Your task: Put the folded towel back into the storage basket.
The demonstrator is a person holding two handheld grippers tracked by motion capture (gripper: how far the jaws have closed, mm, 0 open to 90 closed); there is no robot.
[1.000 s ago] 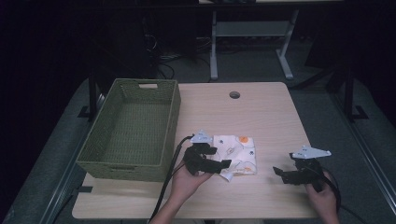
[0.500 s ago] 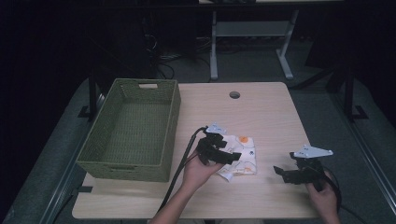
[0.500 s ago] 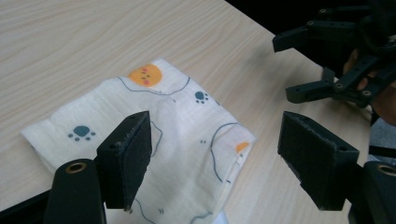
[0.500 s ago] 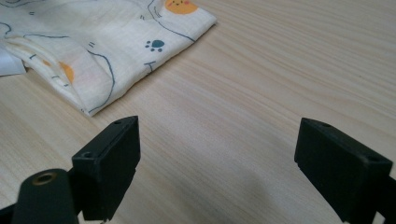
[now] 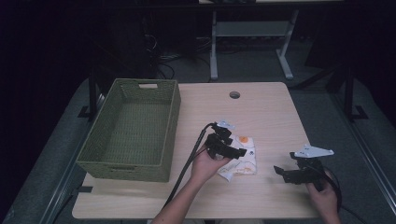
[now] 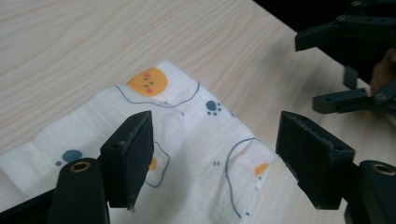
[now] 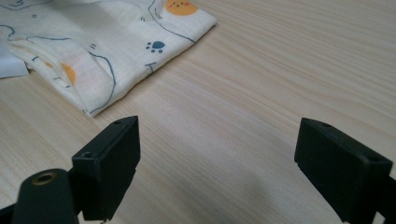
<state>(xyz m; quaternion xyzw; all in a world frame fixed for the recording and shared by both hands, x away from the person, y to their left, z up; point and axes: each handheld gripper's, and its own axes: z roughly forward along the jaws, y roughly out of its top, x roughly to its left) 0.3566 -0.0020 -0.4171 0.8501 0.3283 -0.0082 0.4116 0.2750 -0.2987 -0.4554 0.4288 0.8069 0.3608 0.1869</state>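
A basket [image 5: 133, 130] stands on the left part of the table [image 5: 261, 112], its near wall close to the front edge. To its right, toward the table's front middle, a folded cloth [image 5: 240, 161] lies flat on the tabletop. The left gripper [image 5: 231, 150] sits over the cloth's left side, jaws spread above it [image 6: 210, 140], with its cable [image 5: 187, 172] trailing back toward the front edge beside the basket. The right gripper [image 5: 285, 171] is well to the right of the cloth, near the front right corner, jaws apart over bare tabletop. Behind the cloth, near the far edge, a round hole [image 5: 234, 94] sits in the tabletop.
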